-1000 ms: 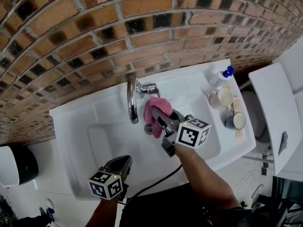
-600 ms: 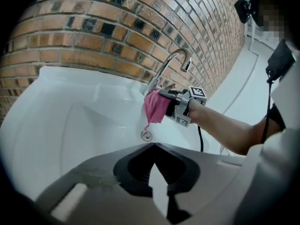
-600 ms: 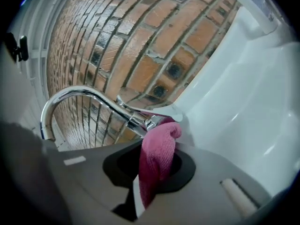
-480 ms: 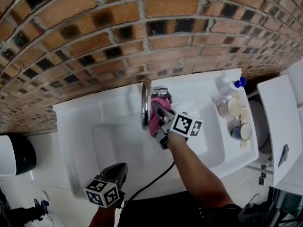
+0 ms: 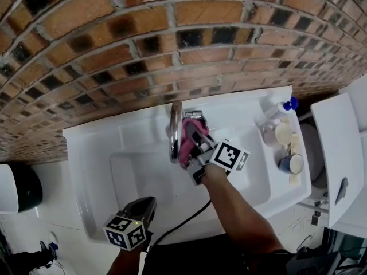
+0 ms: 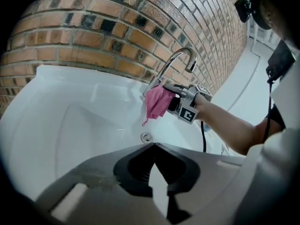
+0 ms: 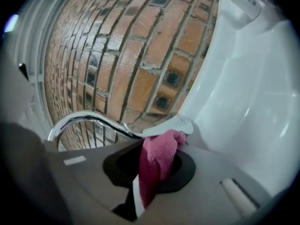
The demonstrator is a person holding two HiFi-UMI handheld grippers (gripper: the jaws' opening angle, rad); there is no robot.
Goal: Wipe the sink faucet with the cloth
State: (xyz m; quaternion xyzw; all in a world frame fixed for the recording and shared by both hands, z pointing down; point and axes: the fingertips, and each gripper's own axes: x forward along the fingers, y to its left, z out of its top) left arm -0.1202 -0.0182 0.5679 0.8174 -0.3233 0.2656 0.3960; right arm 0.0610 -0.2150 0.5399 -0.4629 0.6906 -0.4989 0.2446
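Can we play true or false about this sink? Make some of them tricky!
1. The right gripper pinches a pink cloth. True.
2. The cloth lies on the bottom of the sink. False: it is held up by the faucet.
3. The left gripper holds a sponge. False: its jaws are together with nothing between them.
4. A blue-capped bottle stands on the sink's rim. True.
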